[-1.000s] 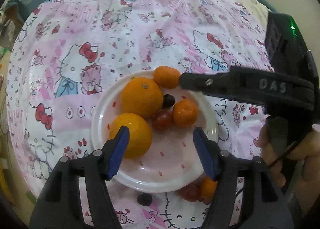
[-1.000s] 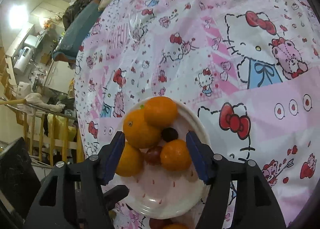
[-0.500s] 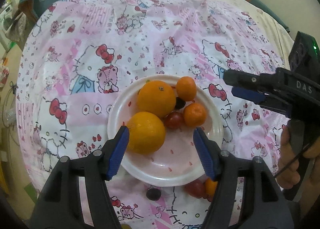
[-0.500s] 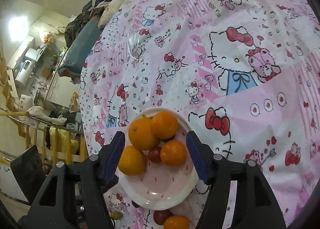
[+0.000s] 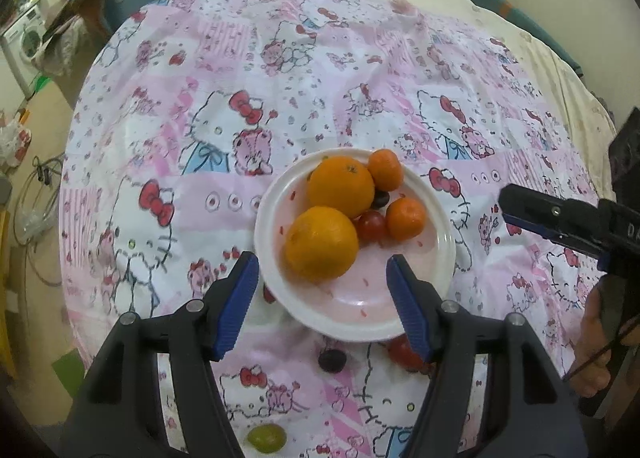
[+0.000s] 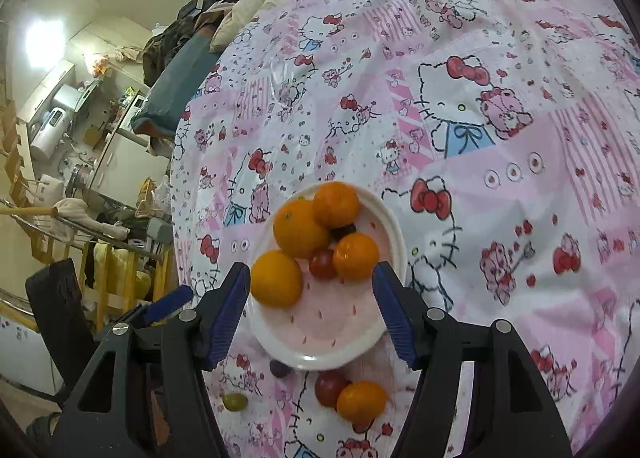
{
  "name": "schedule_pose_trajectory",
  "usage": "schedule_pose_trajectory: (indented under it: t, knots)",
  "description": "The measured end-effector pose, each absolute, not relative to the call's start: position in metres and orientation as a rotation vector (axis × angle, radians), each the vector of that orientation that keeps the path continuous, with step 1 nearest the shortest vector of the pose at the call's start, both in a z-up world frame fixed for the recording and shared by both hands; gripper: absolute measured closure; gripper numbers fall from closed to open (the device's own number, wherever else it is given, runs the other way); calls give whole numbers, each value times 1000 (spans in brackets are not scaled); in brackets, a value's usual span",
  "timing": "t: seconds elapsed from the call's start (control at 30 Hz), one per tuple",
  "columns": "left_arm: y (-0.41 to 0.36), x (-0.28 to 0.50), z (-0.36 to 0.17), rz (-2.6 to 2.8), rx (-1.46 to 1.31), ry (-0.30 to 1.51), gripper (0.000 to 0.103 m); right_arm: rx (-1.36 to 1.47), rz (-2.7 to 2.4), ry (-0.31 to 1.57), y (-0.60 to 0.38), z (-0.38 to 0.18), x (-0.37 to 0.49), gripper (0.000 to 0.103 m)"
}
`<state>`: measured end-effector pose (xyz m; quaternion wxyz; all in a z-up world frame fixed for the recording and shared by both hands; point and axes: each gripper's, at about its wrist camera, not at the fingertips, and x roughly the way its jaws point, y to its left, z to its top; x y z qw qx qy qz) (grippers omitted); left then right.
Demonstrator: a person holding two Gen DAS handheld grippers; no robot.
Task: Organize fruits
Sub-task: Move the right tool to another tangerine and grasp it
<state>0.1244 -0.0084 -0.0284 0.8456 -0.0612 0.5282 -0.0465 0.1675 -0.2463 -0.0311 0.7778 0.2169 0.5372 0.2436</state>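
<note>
- Step in hand, as I judge it: between picks. Six fruits already sit on the plate (image 5: pixel 444 258), and four more lie on the cloth (image 5: pixel 360 70) by its near rim.
- Left gripper (image 5: pixel 322 294) hangs above the plate's near edge, jaws spread, nothing between them.
- Right gripper (image 6: pixel 310 308) hangs over the same plate, jaws likewise spread and empty; in the left view it shows from the side at right (image 5: pixel 560 222), held by a hand (image 5: pixel 596 342).
- On the plate: two oranges (image 5: pixel 322 244), touching, two tangerines (image 5: pixel 405 218), a red tomato (image 5: pixel 371 225) and a dark grape (image 5: pixel 380 199) wedged between them.
- Off the plate: a tangerine (image 6: pixel 361 401) touching a tomato (image 6: pixel 330 388), a dark grape (image 6: pixel 279 369) just beside the rim, a green grape (image 6: pixel 235 402) farther out.
- The next move probably calls for lowering one gripper onto a loose fruit; the loose tangerine looks easiest for the right.
- The grapes are small and round, so they may roll off the pads; a centred, gentle pinch seems wise.
</note>
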Motion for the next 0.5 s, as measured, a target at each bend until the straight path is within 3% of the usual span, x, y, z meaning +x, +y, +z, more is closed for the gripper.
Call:
schedule_pose_trajectory:
  t: [0.5]
  knots:
    - [4, 90, -20, -76, -141, 1097, 40, 479, 501, 1121, -254, -15, 114, 36]
